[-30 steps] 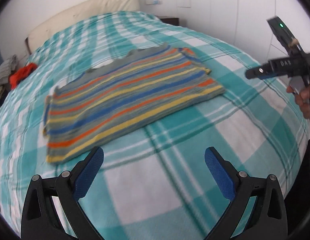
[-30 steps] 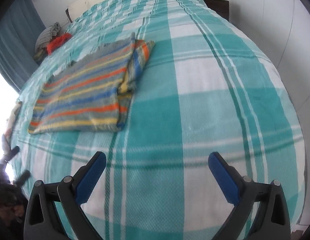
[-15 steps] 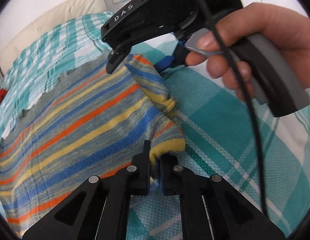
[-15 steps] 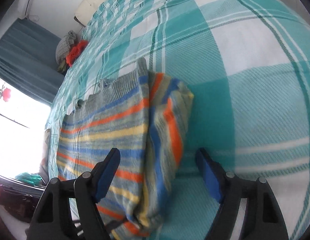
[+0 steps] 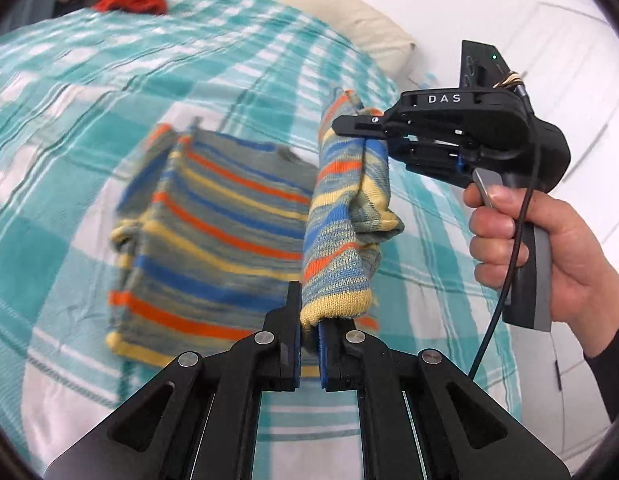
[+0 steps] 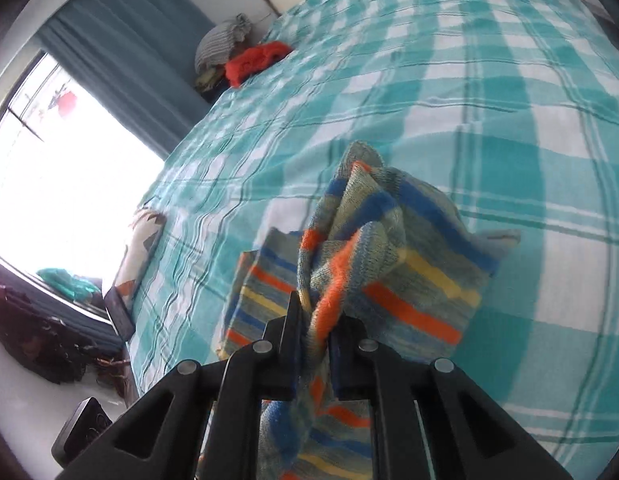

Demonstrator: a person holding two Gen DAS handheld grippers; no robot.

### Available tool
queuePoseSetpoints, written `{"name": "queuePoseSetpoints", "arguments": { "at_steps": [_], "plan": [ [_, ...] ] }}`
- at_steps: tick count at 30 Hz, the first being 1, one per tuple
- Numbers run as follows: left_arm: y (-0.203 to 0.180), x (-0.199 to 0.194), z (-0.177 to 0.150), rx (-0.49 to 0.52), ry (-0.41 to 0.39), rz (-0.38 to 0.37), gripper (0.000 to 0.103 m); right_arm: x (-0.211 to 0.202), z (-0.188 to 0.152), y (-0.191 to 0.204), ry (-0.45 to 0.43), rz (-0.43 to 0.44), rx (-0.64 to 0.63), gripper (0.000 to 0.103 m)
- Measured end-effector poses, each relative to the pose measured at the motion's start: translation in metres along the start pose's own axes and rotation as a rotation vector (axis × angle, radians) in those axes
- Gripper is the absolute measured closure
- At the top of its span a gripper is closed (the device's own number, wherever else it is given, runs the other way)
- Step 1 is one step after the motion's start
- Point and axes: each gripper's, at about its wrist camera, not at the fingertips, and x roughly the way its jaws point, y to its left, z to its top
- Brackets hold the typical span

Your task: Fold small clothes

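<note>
Gripping one edge of the striped knitted sweater (image 5: 229, 224) with left tongs (image 5: 309, 354) and right tongs (image 5: 363, 138), the latter having just closed; lifting it above the teal-and-white checked bed (image 5: 69, 92), the rest lying flat.

The left hand-held gripper (image 5: 308, 344) is showing black linkage arms, silver screws and blue pads. The right hand-held gripper (image 5: 355, 134) is wearing white "DAS" lettering, a grey handle, a green light and a trailing black cable (image 5: 505, 292). A black sleeve (image 5: 607, 372) is covering the wrist.
</note>
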Motion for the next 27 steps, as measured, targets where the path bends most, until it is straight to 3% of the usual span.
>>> {"name": "queuePoseSetpoints", "arguments": {
  "at_steps": [4,6,7,8,9,10,12,15,18,20,21,22,23,24,26,27],
  "plan": [
    [0.047,-0.001,-0.008,-0.092,0.016,0.087,0.098,0.078,0.0,0.057,0.074,-0.019,-0.07,0.091],
    [0.062,0.001,-0.012,-0.109,0.03,0.131,0.094,0.11,-0.005,0.07,0.099,0.023,-0.058,0.082],
    [0.069,0.005,-0.013,-0.126,0.067,0.145,0.085,0.124,-0.008,0.073,0.119,0.07,-0.038,0.074],
    [0.077,0.005,-0.015,-0.15,0.098,0.152,0.078,0.134,-0.012,0.073,0.151,0.105,-0.015,0.047],
    [0.082,0.001,-0.016,-0.172,0.107,0.165,0.057,0.137,-0.015,0.074,0.154,0.104,0.004,0.032],
    [0.086,-0.008,-0.014,-0.185,0.092,0.155,0.043,0.133,-0.017,0.074,0.126,0.101,0.008,0.033],
    [0.088,-0.03,-0.014,-0.189,0.047,0.152,0.027,0.107,-0.021,0.072,0.046,0.108,0.0,0.033],
    [0.087,-0.047,-0.008,-0.17,-0.007,0.128,0.018,0.053,-0.038,0.067,-0.06,-0.011,-0.057,0.033],
    [0.08,-0.037,-0.003,-0.107,0.015,0.145,0.019,0.019,-0.072,0.071,-0.075,-0.077,-0.17,0.039],
    [0.084,-0.016,-0.003,-0.065,0.089,0.245,0.048,0.018,-0.106,0.07,-0.019,-0.012,-0.204,0.049],
    [0.095,-0.005,-0.002,-0.071,0.155,0.287,0.068,0.027,-0.124,0.065,0.038,0.01,-0.204,0.058],
    [0.102,0.0,-0.006,-0.075,0.184,0.283,0.066,0.039,-0.142,0.057,0.113,-0.04,-0.205,0.066],
    [0.108,-0.001,-0.003,-0.066,0.179,0.265,0.066,0.053,-0.161,0.047,0.185,-0.137,-0.207,0.081],
    [0.108,-0.006,-0.003,-0.046,0.185,0.264,0.066,0.056,-0.176,0.039,0.189,-0.178,-0.197,0.086],
    [0.107,-0.022,-0.004,-0.025,0.178,0.299,0.055,0.036,-0.184,0.035,0.106,-0.182,-0.154,0.086],
    [0.108,-0.033,-0.007,-0.033,0.167,0.305,0.036,0.026,-0.185,0.034,0.086,-0.198,-0.116,0.081]
  ]
}}
